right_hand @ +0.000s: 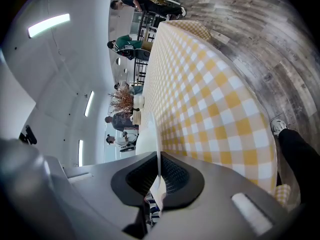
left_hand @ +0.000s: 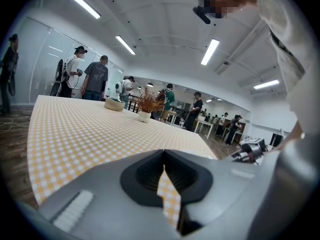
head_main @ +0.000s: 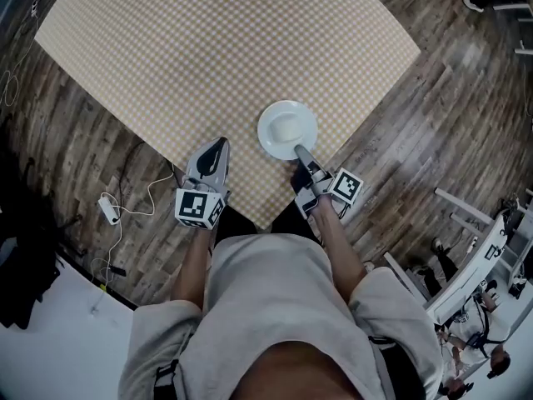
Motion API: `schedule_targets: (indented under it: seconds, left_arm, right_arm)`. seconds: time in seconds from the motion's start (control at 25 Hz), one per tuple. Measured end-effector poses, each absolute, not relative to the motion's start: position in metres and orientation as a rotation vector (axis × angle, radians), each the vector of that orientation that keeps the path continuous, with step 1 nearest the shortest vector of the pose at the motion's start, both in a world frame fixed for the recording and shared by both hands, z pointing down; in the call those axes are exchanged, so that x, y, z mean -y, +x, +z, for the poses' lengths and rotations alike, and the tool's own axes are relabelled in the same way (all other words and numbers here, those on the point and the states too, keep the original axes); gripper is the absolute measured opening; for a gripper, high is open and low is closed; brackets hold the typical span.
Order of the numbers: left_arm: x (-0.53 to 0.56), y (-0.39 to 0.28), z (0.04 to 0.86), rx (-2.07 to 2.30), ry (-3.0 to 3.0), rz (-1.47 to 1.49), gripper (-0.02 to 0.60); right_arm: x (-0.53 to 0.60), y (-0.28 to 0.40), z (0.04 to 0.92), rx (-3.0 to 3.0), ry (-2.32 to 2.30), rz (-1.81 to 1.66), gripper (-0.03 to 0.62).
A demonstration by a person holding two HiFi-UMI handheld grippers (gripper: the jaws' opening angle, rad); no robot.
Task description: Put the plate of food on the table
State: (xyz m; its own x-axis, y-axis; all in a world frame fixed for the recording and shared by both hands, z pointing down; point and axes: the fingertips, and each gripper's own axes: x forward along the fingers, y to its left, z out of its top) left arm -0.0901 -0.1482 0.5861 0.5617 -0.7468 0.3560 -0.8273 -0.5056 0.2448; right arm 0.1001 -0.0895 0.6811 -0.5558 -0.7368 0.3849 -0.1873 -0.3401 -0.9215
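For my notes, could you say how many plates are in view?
1: a white plate by the table's near edge, rim held by the right gripper. Others may lie out of frame.

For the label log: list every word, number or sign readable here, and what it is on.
None can be read.
Left cube, right cube: black-and-white square markers, no words.
Plate, tablecloth: no print.
Background shirts: too small to tell.
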Motion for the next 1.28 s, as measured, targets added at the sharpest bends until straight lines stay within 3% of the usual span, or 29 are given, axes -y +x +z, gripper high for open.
schedule_targets:
  seconds: [1.28]
  left_arm:
    - [0.15,-0.111,0.588,1.333,2.344,0.281,0.009]
  right_arm:
    - [0.321,0.084,0.675,-1.551,-1.139,-1.849,0.012]
